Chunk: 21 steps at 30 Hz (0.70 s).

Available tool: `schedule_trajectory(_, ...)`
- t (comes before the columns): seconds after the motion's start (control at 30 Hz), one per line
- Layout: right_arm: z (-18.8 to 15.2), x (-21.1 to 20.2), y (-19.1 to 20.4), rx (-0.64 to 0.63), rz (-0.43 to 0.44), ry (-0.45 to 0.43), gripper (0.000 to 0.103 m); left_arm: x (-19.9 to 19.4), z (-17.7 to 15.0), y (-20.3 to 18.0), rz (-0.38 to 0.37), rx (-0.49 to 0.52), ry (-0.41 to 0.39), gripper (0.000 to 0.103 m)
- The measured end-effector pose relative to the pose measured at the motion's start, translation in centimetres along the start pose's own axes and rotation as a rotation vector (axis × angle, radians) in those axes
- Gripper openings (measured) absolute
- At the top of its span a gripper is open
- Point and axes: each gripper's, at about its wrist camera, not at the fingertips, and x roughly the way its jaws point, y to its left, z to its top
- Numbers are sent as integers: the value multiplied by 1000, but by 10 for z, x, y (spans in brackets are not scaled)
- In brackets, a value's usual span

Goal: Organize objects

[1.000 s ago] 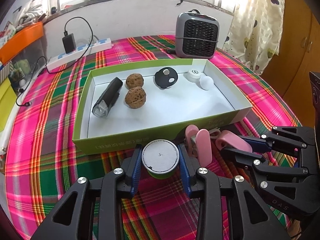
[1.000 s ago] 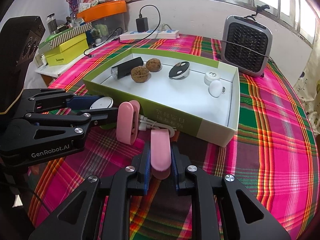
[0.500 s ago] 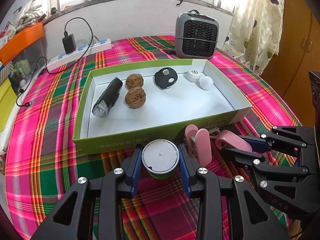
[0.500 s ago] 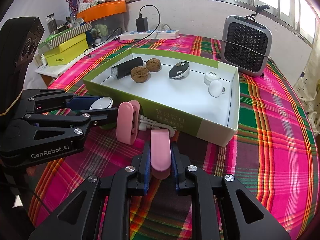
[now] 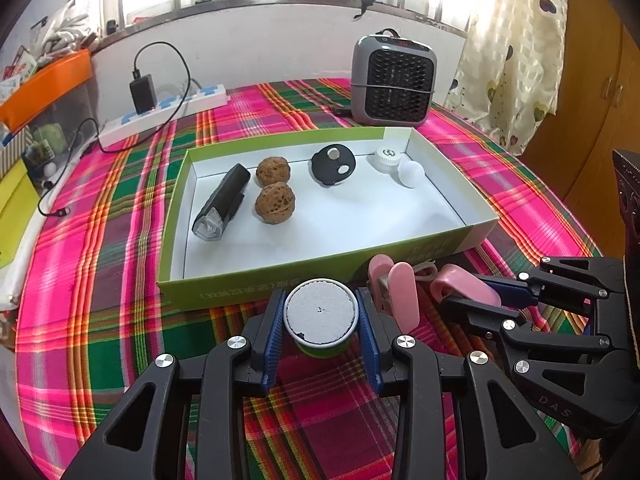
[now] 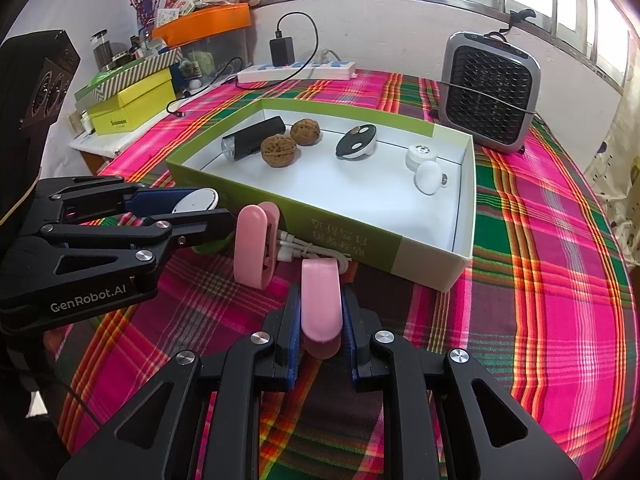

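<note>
A table under a barred window is covered by a pink and green plaid cloth (image 5: 120,280), on which an open green box (image 5: 280,284) with a white floor is set. Inside the box a black flashlight (image 5: 222,202), two walnuts (image 5: 275,203), a black disc-shaped gadget (image 5: 333,165), a small white jar (image 5: 386,159) and a white egg-shaped piece (image 5: 411,174) are laid out. A grey heater (image 6: 490,94) and a power strip (image 5: 160,114) are seen behind it.

Just in front of the box, a small green cup with a white lid (image 5: 320,314) is clamped between the pads of the left gripper (image 5: 320,330); its base is hidden. One pink clip (image 6: 321,306) is pinched by the closed jaws of the right gripper (image 6: 321,330). A second pink clip (image 6: 254,246) stands beside it, touching a bundled white cable (image 6: 304,250), which is partly concealed.
</note>
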Motion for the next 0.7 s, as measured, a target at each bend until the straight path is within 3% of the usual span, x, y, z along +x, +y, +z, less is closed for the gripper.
schedule_trajectory(0.7, 12, -21, 4, 8, 2, -51, 19, -27, 5, 2, -2, -5, -65, 32)
